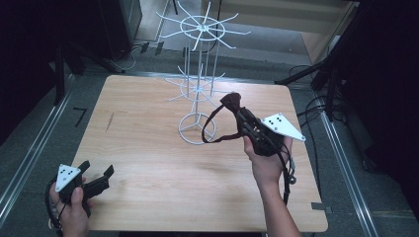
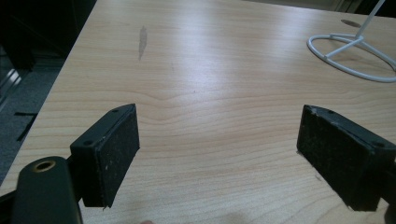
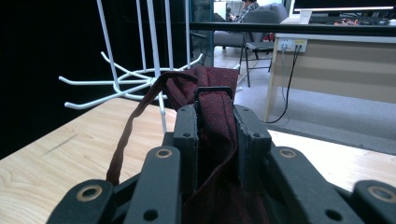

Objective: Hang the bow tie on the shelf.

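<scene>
white wire rack (image 1: 197, 94) stands just beside the held bow tie (image 1: 230, 102), perhaps touching.

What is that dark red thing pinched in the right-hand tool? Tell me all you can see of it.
It looks like a bow tie of dark red woven cloth with a thin strap looping down from it. The right gripper is shut on the cloth, holding it above the table beside the white wire rack. The strap hangs slack over the rack's ring base.
</scene>
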